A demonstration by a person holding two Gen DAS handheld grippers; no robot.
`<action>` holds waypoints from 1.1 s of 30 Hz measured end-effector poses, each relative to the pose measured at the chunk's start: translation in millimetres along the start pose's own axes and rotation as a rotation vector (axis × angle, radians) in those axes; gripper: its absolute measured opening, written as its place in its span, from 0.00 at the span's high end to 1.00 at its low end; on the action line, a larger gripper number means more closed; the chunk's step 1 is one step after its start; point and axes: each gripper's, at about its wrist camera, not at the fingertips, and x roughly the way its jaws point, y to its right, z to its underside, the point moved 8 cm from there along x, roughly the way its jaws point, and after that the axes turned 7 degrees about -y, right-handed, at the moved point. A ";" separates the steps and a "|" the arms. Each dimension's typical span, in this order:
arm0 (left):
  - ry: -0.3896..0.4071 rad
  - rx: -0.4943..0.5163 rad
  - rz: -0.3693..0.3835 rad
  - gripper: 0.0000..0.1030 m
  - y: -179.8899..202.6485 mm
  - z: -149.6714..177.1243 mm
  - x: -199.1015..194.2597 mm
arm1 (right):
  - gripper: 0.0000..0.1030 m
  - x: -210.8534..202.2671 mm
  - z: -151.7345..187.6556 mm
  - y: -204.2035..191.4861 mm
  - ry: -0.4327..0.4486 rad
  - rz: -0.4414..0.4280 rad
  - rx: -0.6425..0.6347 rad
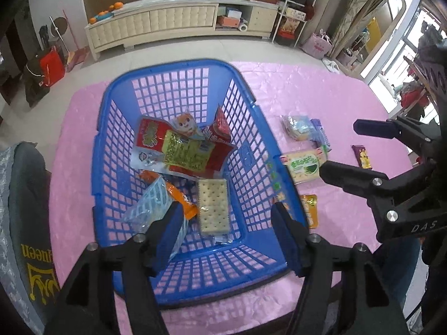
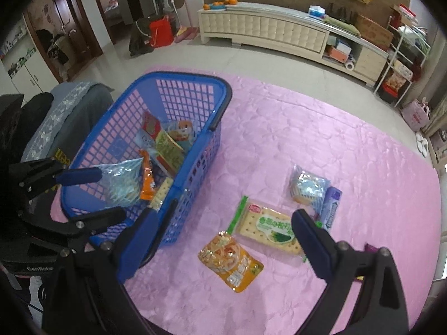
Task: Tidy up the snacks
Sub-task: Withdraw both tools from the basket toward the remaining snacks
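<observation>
A blue basket [image 1: 178, 67] [image 2: 195, 76] on the pink cloth holds several snack packs, among them a red and green one [image 1: 178, 150] and a cracker pack [image 1: 213, 206]. My left gripper [image 1: 227, 223] [image 2: 92, 196] hangs open over the basket's near end; a light blue packet [image 1: 148, 206] [image 2: 120, 184] lies against its left finger, not pinched. My right gripper [image 2: 227, 229] [image 1: 354, 150] is wide open and empty above the cloth right of the basket. Below it lie an orange packet [image 2: 232, 262] and a green cracker pack [image 2: 268, 226].
A clear-wrapped round cake [image 2: 307, 187], a purple stick pack [image 2: 331, 206] and a dark purple bar [image 1: 362, 156] also lie on the cloth. A chair with a grey cover [image 1: 25, 195] stands at the table's left edge. A long cream cabinet [image 1: 178, 19] lines the far wall.
</observation>
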 end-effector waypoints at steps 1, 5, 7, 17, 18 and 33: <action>0.010 0.001 -0.002 0.38 3.5 1.9 -6.6 | 0.05 -5.3 2.4 0.7 0.008 0.001 0.000; 0.034 0.007 -0.012 0.38 14.8 7.4 -22.5 | 0.05 -27.4 15.0 2.2 0.037 -0.002 -0.004; 0.046 0.012 -0.020 0.38 23.1 10.7 -29.5 | 0.05 -39.8 23.1 3.7 0.053 0.000 -0.005; 0.078 0.078 0.000 0.34 83.2 22.3 -45.3 | 0.05 -79.1 59.1 35.7 0.098 0.026 0.023; 0.077 0.086 0.001 0.34 89.3 22.8 -45.1 | 0.05 -80.0 61.9 38.6 0.098 0.028 0.025; 0.058 0.161 -0.016 0.34 160.0 44.1 -5.7 | 0.05 -60.9 121.2 93.7 0.066 0.054 0.001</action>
